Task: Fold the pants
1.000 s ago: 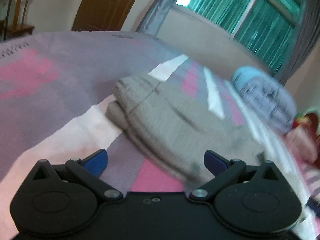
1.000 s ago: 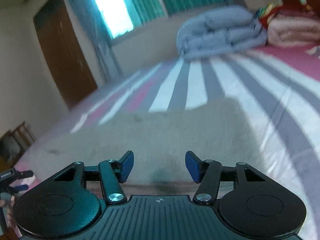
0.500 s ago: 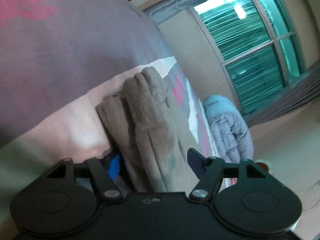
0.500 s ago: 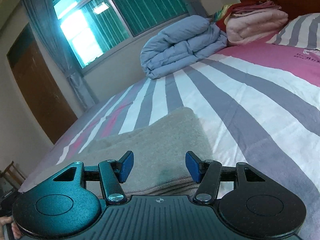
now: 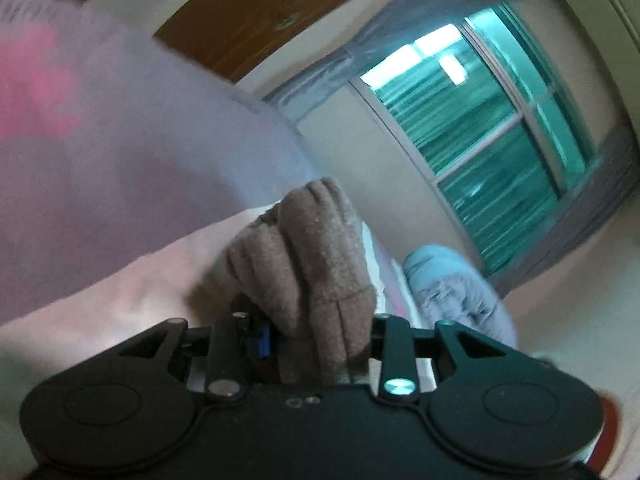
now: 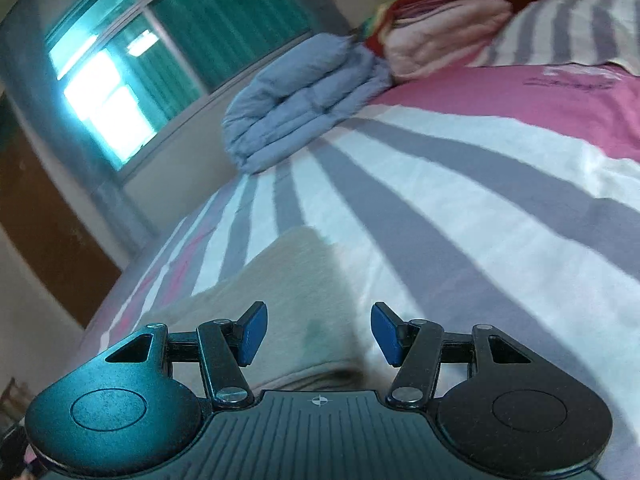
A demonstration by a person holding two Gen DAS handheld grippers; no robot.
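Dim, motion-blurred; window (image 5: 492, 128) perhaps overexposed

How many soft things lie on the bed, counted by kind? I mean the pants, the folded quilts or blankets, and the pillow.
Pants: 1
Folded blue quilt: 1
Folded pink blanket: 1
Striped pillow: 1
Total: 4

The pants (image 5: 316, 280) hide the left claw's (image 5: 316, 340) right pad; the bedsheet (image 5: 100, 160) is blurred.

A striped bed (image 6: 460, 208) below a green-curtained window (image 6: 168, 52) — brown door (image 5: 280, 8) beside it.
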